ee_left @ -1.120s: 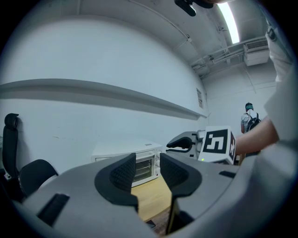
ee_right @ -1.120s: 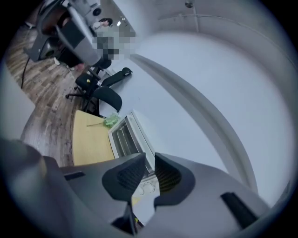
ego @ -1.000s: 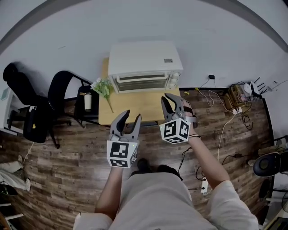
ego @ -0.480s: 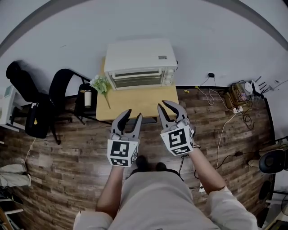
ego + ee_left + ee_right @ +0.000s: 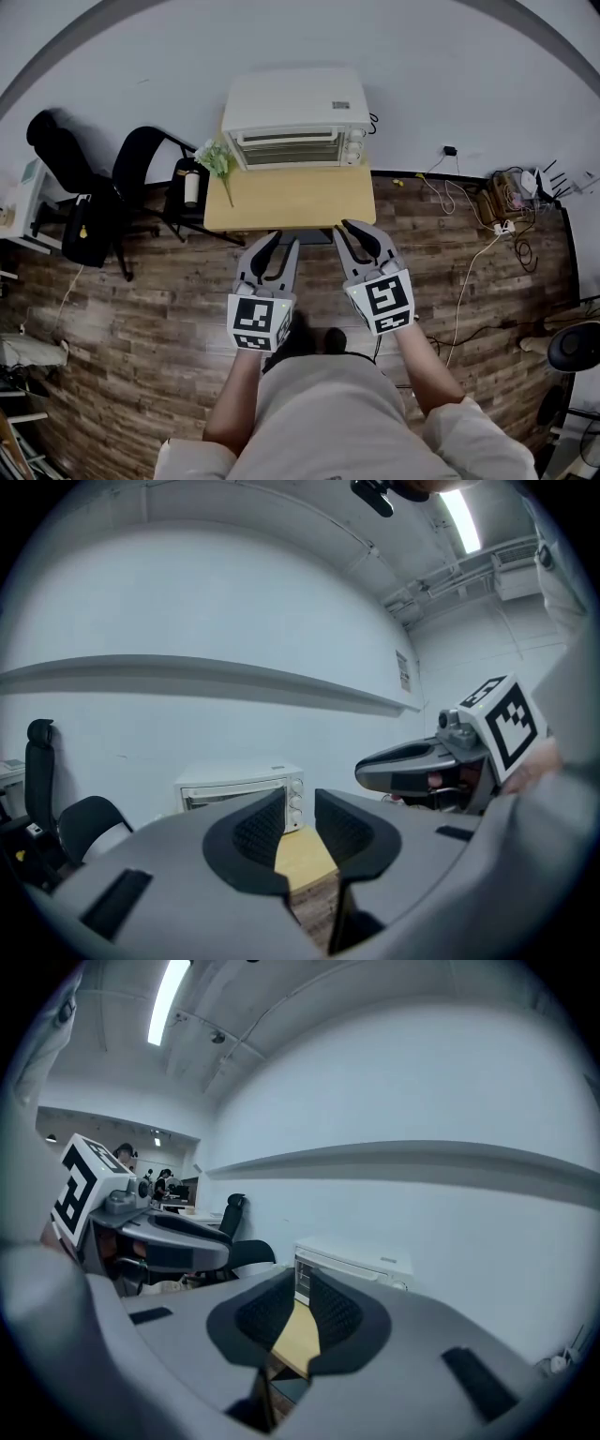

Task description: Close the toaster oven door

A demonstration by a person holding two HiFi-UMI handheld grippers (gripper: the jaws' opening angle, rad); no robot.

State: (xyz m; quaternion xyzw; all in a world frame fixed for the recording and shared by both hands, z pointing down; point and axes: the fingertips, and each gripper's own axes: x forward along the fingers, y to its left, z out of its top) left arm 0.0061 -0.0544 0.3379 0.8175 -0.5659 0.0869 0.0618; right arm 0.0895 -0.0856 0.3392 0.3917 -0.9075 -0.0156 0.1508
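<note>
At the table's (image 5: 291,202) back edge the toaster oven door (image 5: 286,150) looks shut; keep the left gripper (image 5: 278,246) and right gripper (image 5: 352,230) clear, their empty jaws just narrowing, slightly apart.

Person wore a pale beige-grey shirt (image 5: 323,412) with short, loose sleeves (image 5: 466,433). Left gripper (image 5: 281,241) and right gripper (image 5: 345,227) looked alike: smooth mid-grey shells and curved dark jaws lined with black ribbed pads (image 5: 258,829). Behind the jaws each carried a white cube (image 5: 256,323), every visible cube face printed with a black square marker.
</note>
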